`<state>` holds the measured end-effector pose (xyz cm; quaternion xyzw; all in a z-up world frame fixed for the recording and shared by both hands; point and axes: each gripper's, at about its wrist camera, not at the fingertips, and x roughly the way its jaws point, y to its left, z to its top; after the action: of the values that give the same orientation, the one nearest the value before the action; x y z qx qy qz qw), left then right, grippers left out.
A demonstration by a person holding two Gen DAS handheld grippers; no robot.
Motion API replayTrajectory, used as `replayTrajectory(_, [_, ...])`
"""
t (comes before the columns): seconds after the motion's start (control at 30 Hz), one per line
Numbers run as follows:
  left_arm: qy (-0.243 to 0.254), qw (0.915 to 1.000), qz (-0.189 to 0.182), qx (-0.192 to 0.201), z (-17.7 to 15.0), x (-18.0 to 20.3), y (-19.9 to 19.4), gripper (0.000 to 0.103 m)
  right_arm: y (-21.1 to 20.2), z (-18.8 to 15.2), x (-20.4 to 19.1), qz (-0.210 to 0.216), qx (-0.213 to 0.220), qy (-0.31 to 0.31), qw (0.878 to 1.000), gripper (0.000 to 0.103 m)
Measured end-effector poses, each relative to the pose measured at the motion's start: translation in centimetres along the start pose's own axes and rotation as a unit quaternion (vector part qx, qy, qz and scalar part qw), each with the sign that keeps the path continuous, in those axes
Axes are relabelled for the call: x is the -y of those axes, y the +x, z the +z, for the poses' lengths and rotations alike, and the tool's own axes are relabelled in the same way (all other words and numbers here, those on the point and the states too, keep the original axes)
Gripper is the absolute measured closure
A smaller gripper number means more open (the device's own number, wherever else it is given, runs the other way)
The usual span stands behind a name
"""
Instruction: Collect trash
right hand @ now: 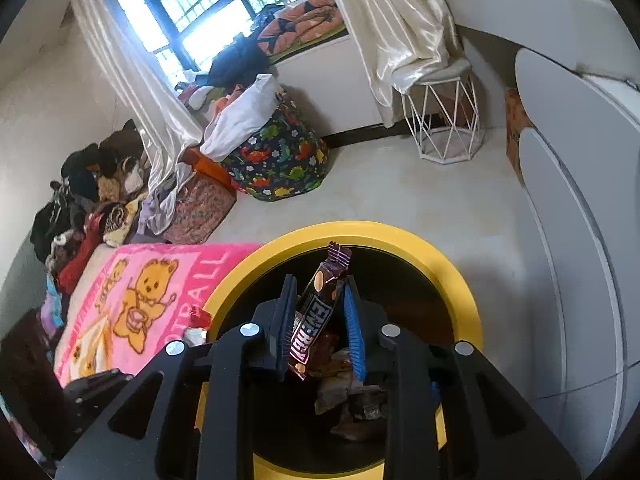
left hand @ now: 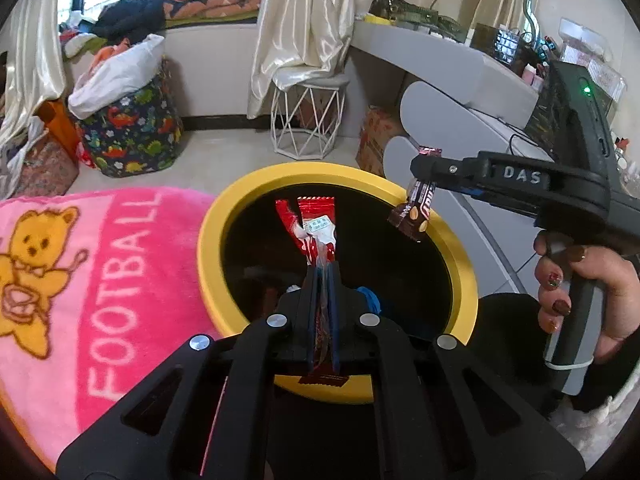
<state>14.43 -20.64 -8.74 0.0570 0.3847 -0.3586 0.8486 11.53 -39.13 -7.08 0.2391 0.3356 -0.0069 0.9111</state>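
Note:
A yellow-rimmed bin [left hand: 216, 216] with a black inside stands on the floor; it also shows in the right wrist view [right hand: 400, 236]. My left gripper [left hand: 323, 270] is shut on a red and white wrapper [left hand: 316, 228] and holds it over the bin's mouth. My right gripper [right hand: 320, 292] holds a brown candy bar wrapper [right hand: 316, 312] between its jaws above the bin; in the left wrist view this right gripper [left hand: 420, 168] hangs the brown wrapper [left hand: 412, 212] over the bin's far right rim. Several wrappers [right hand: 352, 396] lie at the bin's bottom.
A pink bear blanket [left hand: 80, 280] lies left of the bin, touching its rim. A white wire stool [left hand: 308, 120], a dinosaur-print bag [left hand: 132, 128] and a cardboard box [left hand: 376, 136] stand on the floor behind. A grey desk [left hand: 440, 60] runs along the right.

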Motion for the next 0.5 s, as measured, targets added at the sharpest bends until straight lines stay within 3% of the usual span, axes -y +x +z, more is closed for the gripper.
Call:
replayTrajectory(0.07, [-0.002,1.0000,0.002,-0.004,0.2,0.0,0.6,0.099,-0.2,0.3,0.6,0.002,0.003,0.012,1.000,0.056])
replayTrajectory(0.1, [-0.002,1.0000,0.001,-0.008,0.3,0.0,0.9,0.093,-0.3,0.3,0.8,0.005,0.005,0.014,1.000,0.052])
replayTrajectory(0.17, [-0.004,0.9999,0.003,-0.011,0.3,0.1,1.2,0.071,-0.7,0.5,1.0,0.005,0.008,0.018,1.000,0.047])
replayTrajectory(0.23, [-0.007,0.9999,0.003,-0.011,0.4,0.2,1.3,0.064,-1.2,0.7,1.1,0.005,0.013,0.020,1.000,0.041])
replayTrajectory(0.33, [-0.012,0.9998,0.013,-0.008,0.4,0.2,1.2,0.037,-2.2,0.6,1.4,0.000,0.023,0.022,0.999,0.028])
replayTrajectory(0.5, [-0.020,0.9992,0.034,0.005,0.5,0.2,0.3,0.015,-3.6,-0.1,1.3,-0.017,0.043,0.016,0.999,0.015])
